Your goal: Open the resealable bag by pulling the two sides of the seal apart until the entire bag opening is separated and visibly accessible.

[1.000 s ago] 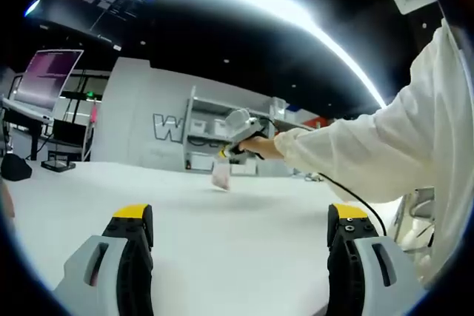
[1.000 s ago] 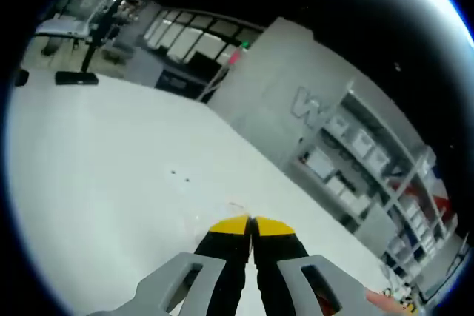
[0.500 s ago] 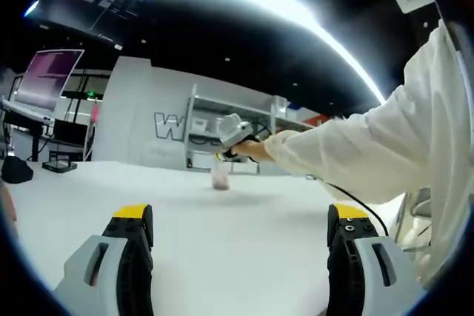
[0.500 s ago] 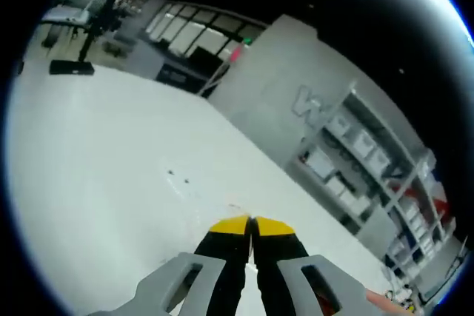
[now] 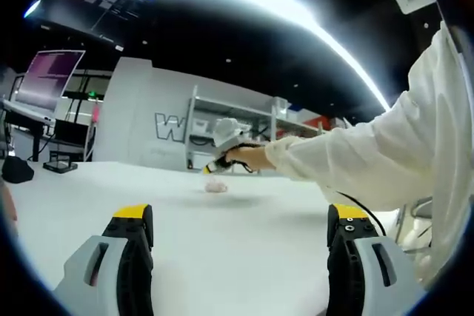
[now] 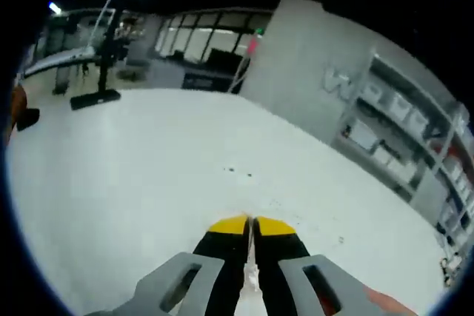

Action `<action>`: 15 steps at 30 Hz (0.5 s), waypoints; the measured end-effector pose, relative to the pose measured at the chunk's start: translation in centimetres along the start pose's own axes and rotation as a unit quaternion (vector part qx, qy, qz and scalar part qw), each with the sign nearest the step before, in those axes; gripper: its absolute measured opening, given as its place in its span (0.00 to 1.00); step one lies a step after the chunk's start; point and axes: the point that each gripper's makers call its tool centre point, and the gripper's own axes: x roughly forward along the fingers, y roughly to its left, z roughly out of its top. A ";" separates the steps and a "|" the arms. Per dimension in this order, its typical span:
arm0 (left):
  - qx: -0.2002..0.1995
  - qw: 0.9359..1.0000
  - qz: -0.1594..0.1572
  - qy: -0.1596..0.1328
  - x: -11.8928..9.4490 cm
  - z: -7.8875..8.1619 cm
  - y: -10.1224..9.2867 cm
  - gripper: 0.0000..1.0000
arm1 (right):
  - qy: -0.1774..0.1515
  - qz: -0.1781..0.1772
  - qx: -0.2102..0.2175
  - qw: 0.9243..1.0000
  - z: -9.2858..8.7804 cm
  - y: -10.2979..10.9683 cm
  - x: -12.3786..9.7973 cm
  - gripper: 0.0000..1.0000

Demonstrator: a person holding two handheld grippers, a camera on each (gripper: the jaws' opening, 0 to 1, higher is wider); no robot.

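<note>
white table (image 5: 244, 242) | right gripper (image 6: 250, 225) jaws pinching bag (image 5: 215, 186) | left gripper (image 5: 241, 220) agape

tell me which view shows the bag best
The left gripper view: the bag lies whole on the white table below the right tongs. The right gripper view gives just a thin edge between its shut jaws.

The resealable bag (image 5: 215, 186) was a small, pale pinkish, crumpled shape left of frame centre, apparently resting on the white table (image 5: 237, 234); its seal was too distant to judge.
</note>
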 end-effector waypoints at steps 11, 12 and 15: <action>0.006 1.000 -0.004 0.006 0.0 0.0 -0.7 0.96 | -0.010 0.021 0.032 0.999 -0.3 0.2 -1.1 0.01; 0.007 1.000 -0.004 0.007 0.0 -0.1 -0.8 0.96 | -0.009 0.024 0.035 0.999 -0.4 0.3 -1.1 0.02; 0.006 1.000 -0.008 0.006 0.1 0.1 -1.1 0.96 | 0.000 0.040 0.049 0.998 -0.9 1.1 -0.8 0.05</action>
